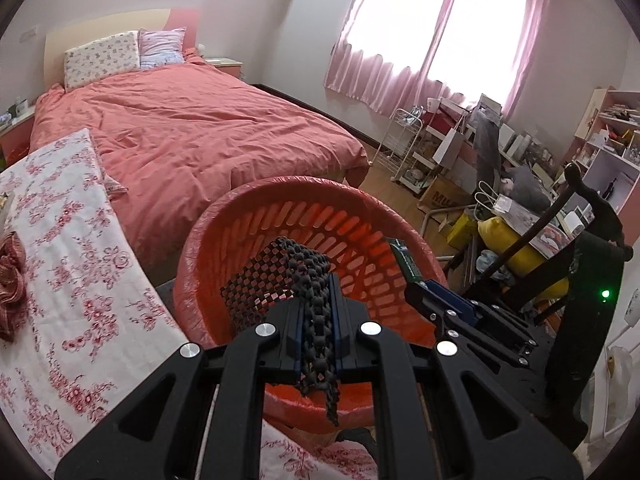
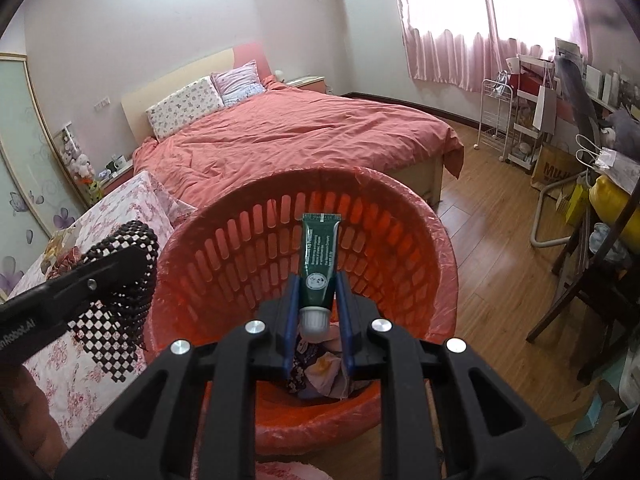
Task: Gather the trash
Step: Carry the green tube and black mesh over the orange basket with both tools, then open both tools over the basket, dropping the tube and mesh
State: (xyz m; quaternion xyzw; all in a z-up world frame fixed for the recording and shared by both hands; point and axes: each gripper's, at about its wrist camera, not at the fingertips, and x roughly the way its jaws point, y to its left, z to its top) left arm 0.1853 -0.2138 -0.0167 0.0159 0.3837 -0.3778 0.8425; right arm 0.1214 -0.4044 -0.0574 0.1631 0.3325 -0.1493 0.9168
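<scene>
Right tongs (image 2: 318, 304): clenched on green tube (image 2: 320, 256), long axis pointing away, directly over red bin (image 2: 400, 216). Left tongs (image 1: 318, 320): gripping black mesh mat (image 1: 280, 276), apparently over the rim.

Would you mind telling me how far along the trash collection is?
Done: crumpled wrappers already lie in the orange basket. In hand: the left gripper clamps a black mesh mat, the right gripper a green tube, both over the basket. Left: releasing both.
</scene>
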